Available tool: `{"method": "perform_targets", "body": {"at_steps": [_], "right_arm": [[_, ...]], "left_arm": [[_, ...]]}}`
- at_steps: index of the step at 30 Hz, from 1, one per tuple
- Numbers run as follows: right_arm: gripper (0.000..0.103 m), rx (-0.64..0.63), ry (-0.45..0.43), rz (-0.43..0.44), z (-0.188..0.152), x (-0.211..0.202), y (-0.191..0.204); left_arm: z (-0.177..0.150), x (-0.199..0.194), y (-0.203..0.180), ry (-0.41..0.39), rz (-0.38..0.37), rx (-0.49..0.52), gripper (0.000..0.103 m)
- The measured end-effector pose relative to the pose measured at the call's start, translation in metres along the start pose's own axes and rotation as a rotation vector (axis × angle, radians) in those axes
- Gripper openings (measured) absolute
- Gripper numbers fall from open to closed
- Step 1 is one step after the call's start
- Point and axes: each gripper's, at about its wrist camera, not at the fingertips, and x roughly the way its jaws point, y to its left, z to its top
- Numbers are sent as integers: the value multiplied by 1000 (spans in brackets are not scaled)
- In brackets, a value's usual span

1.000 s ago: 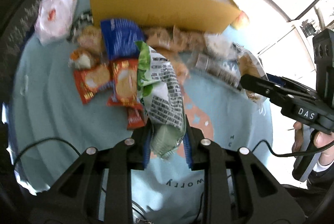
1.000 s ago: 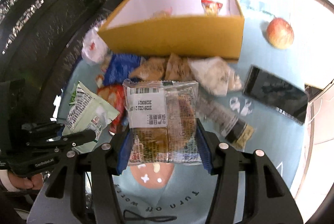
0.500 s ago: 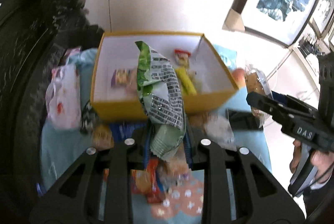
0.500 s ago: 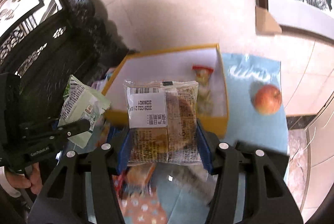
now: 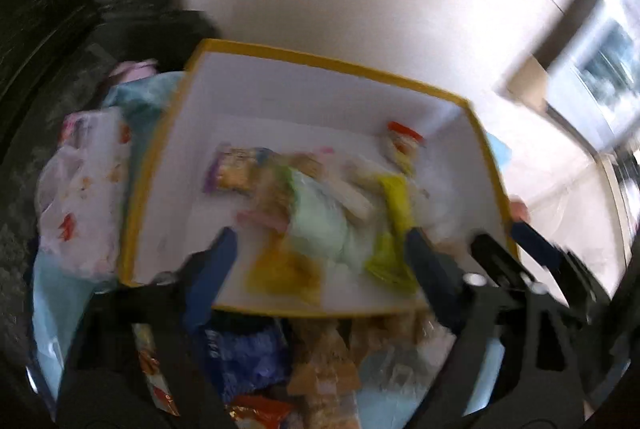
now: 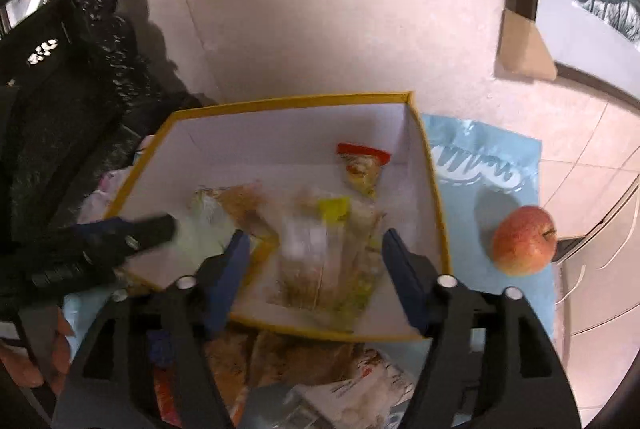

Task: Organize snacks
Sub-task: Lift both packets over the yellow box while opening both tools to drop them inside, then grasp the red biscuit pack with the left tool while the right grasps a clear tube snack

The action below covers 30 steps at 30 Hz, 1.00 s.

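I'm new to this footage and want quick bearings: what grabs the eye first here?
The yellow-rimmed box dominates both views, a jumble of snack packets on its white floor. Both grippers hang above it, jaws spread and empty. Right of the box, a red apple sits on the blue cloth.

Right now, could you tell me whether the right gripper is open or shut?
Open. The right gripper has its blue fingers spread apart with nothing between them, above the yellow box.
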Motion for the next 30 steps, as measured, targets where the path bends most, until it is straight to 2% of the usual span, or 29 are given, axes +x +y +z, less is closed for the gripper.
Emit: {"method": "perform_targets", "body": {"at_steps": [3, 9, 17, 20, 24, 27, 30], "right_arm": [[71, -22, -34, 0, -3, -7, -2], [71, 2, -51, 18, -18, -37, -10], [72, 12, 28, 2, -67, -73, -24], [72, 43, 76, -4, -92, -81, -32], [72, 86, 144, -2, -125, -91, -38], [72, 97, 167, 5, -140, -98, -36], [72, 95, 174, 8, -148, -103, -31]], "left_arm": [[0, -1, 7, 19, -9, -21, 90], [-13, -16, 7, 26, 11, 18, 90], [-58, -55, 11, 25, 39, 57, 93], [-92, -61, 19, 79, 64, 47, 94], [-137, -55, 28, 170, 57, 35, 94], [-172, -41, 32, 253, 83, 47, 94], [-194, -30, 33, 291, 94, 74, 94]]}}
